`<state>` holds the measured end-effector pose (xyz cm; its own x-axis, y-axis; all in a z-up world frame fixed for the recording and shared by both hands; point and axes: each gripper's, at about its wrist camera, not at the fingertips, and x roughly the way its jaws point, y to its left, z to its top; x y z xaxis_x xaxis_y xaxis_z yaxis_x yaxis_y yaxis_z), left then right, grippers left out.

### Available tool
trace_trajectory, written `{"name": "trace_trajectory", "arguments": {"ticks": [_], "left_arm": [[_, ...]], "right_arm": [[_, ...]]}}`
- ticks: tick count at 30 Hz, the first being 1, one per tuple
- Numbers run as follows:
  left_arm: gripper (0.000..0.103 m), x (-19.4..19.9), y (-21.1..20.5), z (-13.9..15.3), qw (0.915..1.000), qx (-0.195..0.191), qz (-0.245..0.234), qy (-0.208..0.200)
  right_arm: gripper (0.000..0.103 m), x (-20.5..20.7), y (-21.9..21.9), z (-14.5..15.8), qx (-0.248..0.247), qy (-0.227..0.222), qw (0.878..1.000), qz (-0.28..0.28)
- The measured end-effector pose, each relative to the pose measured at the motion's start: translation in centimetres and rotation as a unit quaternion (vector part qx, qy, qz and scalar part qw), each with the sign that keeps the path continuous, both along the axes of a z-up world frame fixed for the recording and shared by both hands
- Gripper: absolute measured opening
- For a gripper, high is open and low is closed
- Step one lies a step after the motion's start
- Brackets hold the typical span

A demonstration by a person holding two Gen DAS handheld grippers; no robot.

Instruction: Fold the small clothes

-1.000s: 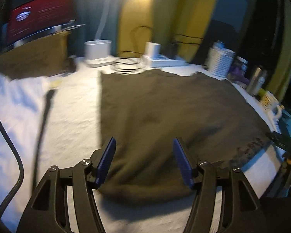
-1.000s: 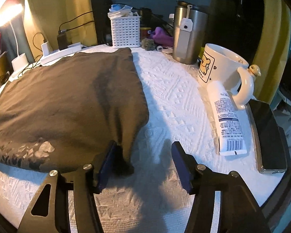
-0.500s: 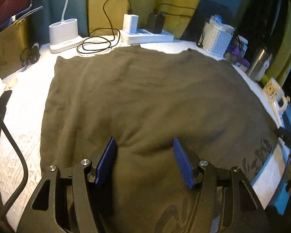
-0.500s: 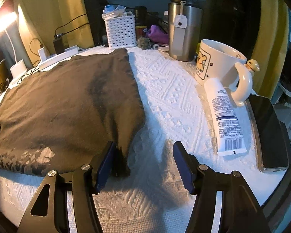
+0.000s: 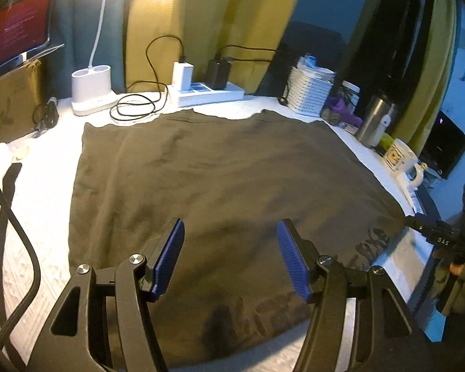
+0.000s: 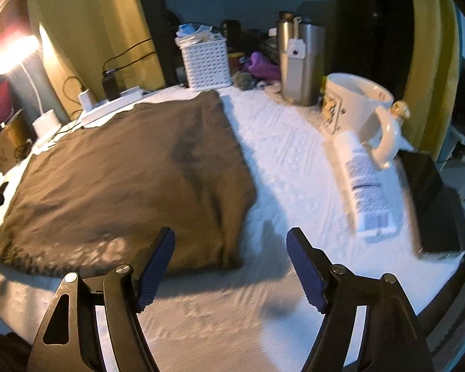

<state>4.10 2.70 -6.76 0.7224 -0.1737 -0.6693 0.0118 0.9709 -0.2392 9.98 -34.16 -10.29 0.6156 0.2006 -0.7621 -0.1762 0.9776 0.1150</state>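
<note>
Inspecting garment: we are finding the dark brown garment [image 5: 220,173] lying flat on the white textured cloth [image 6: 288,142].
Left gripper [image 5: 231,260]: we are seeing it hovering over the garment's near part, jaws apart, nothing pinched.
Right gripper [image 6: 231,266]: we are noting its jaws have just been widening, gripping nothing, above the garment's near right corner.
Surroundings: we are recording a mug [image 6: 361,108], a white tube [image 6: 364,183] and a white basket [image 6: 206,62] nearby.
</note>
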Motion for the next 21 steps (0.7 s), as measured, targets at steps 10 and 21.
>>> {"name": "trace_trajectory", "arguments": {"ticks": [10, 21], "left_arm": [[0.063, -0.2, 0.9, -0.9, 0.9998, -0.007, 0.015, 0.014], [0.063, 2.0, 2.0, -1.5, 0.9994, -0.002, 0.012, 0.031]], "right_arm": [[0.081, 0.1, 1.1, -1.8, 0.083, 0.049, 0.995, 0.000], [0.084, 4.0, 2.3, -2.0, 0.130, 0.053, 0.990, -0.019]]}}
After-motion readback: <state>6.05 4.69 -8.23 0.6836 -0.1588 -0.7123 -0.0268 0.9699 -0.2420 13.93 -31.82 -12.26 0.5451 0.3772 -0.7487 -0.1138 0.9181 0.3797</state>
